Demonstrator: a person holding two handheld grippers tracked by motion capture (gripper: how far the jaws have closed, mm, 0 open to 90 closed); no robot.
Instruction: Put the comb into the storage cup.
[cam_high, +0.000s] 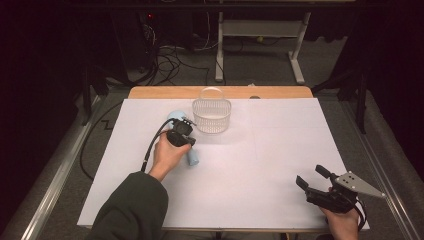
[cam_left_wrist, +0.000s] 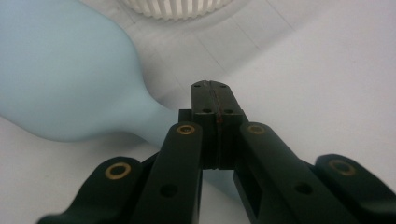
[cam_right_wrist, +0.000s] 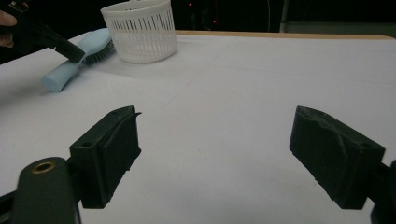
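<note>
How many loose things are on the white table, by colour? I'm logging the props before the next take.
Light blue: 1, the hairbrush, lying beside the basket.
White: 1, the slatted basket, standing upright.
Total: 2.

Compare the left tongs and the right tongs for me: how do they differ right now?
The left tongs are shut with nothing between the jaws, beside the light blue hairbrush near the white basket; the right tongs stand wide open over bare table at the near right corner. Both have black jaws, and each is held in one hand.
</note>
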